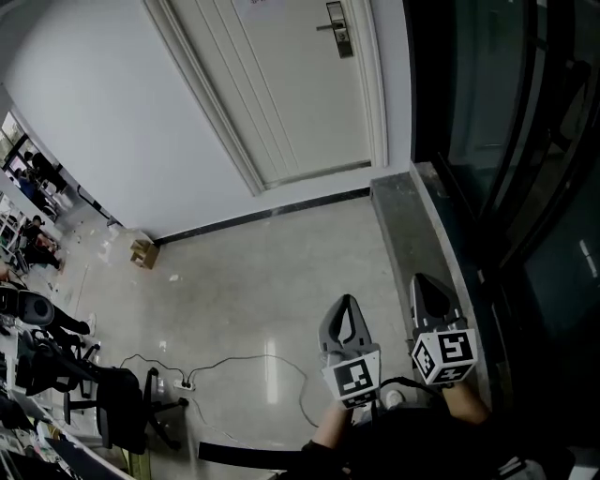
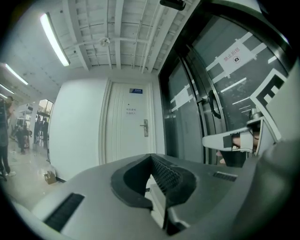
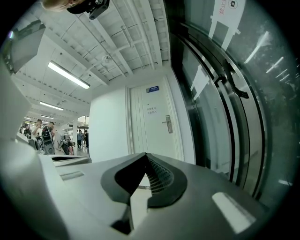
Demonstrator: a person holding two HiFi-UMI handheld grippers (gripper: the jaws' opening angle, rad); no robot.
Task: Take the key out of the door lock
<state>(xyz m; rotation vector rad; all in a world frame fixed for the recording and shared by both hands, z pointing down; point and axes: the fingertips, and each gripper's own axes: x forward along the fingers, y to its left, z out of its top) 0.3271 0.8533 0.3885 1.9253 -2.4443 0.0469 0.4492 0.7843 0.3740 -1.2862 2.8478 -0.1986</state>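
A white door (image 1: pixel 281 84) stands at the far end of the hall. Its metal lock plate and handle (image 1: pixel 337 28) sit on the door's right side, and the same lock plate (image 2: pixel 145 127) (image 3: pixel 168 124) shows small in both gripper views. No key can be made out at this distance. My left gripper (image 1: pixel 345 319) (image 2: pixel 151 160) and right gripper (image 1: pixel 433 295) (image 3: pixel 145 158) are held side by side low in the head view. Both point toward the door from well short of it. Each is shut with nothing between its jaws.
A dark glass wall (image 1: pixel 506 141) with a grey stone sill (image 1: pixel 412 234) runs along the right. A cardboard box (image 1: pixel 142 251) sits by the white wall at left. A white cable (image 1: pixel 234 361) lies on the tiled floor, and office chairs (image 1: pixel 122 403) and people stand at far left.
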